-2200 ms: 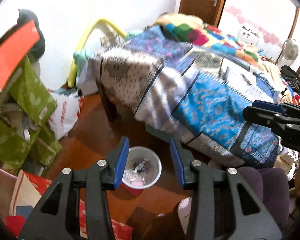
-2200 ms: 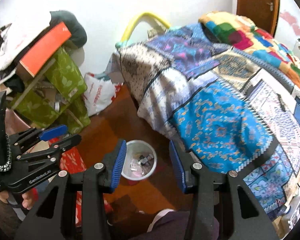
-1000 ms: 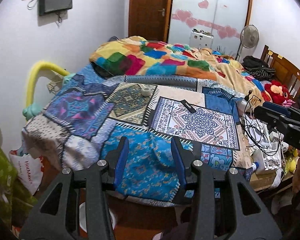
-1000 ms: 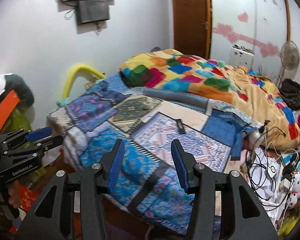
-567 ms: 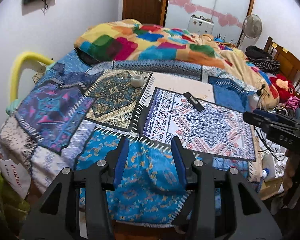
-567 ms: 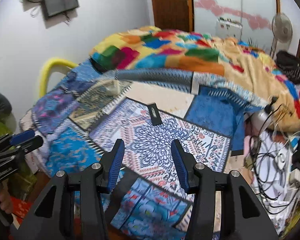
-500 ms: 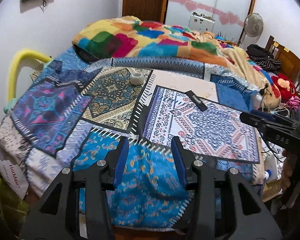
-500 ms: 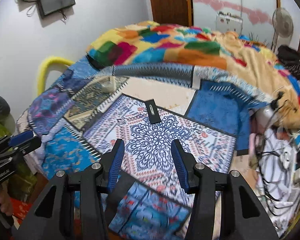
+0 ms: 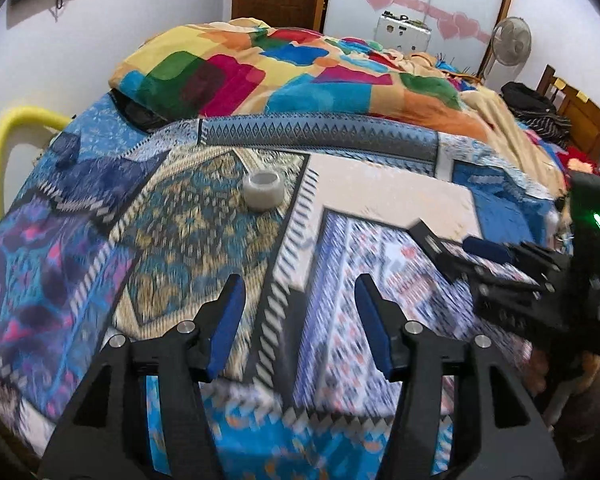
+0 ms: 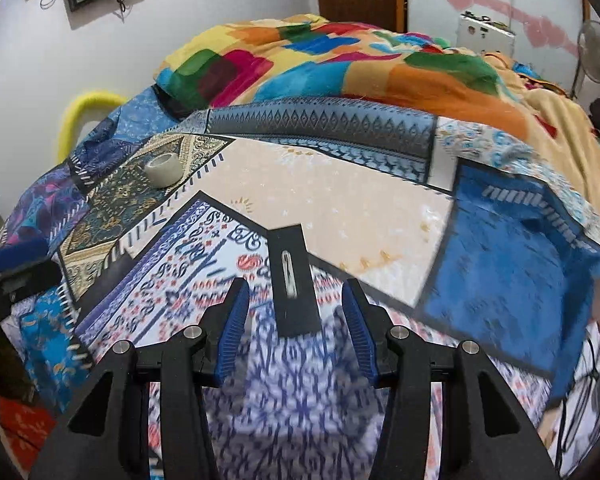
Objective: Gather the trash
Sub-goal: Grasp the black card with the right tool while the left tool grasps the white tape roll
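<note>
My right gripper [image 10: 292, 320] released over the black flat packet [image 10: 293, 280] mid-bed, my left gripper [image 9: 298, 320] released, tape roll [image 9: 262, 191] toward the bed's [image 9: 380, 184] far left edge

You see bed [image 10: 340, 200] in patterned woven cloth; black wrapper [image 10: 293, 280] matt, flat; tape roll [image 9: 263, 191] whitish, smooth; your hand-held gripper fingers [image 10: 232, 320] matt black plastic, ribbed blue pads.

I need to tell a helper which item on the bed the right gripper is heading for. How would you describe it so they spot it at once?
Look at the bed's patchwork spread, on the blue-and-white patterned panel next to the plain cream one. A flat black rectangular packet lies there, just ahead of the open right gripper. Unlike the round whitish tape roll farther left, it is dark, flat and bears a small silvery mark.
</note>
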Action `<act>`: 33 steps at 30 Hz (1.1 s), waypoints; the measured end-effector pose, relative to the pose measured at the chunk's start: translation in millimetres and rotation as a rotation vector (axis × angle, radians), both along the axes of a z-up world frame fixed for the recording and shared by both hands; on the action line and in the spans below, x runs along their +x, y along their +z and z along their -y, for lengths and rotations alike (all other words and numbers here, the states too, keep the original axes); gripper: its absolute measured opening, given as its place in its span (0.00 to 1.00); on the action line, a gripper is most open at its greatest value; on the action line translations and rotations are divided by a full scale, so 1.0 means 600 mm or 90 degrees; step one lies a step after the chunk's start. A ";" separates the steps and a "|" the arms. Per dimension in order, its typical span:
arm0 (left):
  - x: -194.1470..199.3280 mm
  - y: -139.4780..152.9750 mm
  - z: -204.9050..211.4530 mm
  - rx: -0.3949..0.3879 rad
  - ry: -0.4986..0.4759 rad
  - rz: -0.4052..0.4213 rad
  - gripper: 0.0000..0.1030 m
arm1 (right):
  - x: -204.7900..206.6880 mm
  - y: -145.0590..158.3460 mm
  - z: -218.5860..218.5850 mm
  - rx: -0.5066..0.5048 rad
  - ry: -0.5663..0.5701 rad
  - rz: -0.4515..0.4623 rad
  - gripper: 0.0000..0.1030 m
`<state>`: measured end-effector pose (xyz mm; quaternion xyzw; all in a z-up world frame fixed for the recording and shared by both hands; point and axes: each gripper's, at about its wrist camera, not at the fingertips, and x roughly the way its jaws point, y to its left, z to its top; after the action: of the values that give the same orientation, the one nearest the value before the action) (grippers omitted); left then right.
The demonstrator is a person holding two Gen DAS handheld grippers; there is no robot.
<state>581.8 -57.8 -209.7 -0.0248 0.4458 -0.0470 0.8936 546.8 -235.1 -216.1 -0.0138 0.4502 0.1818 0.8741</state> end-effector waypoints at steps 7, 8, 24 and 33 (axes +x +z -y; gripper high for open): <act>0.103 -0.036 -0.021 -0.004 0.004 -0.017 0.54 | 0.011 -0.020 -0.020 -0.050 0.020 0.028 0.41; 0.115 -0.041 -0.024 0.001 0.009 -0.017 0.54 | 0.008 -0.021 -0.024 -0.063 0.020 0.036 0.39; 0.175 -0.083 -0.018 0.016 0.044 -0.002 0.37 | 0.014 -0.024 -0.033 -0.070 0.034 0.050 0.22; 0.091 -0.029 -0.008 0.008 0.013 0.005 0.37 | 0.020 -0.021 -0.026 -0.066 0.011 0.023 0.22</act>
<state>636.4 -53.1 -226.9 -0.0233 0.4420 -0.0353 0.8960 558.7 -219.4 -228.8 -0.0659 0.4432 0.1656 0.8785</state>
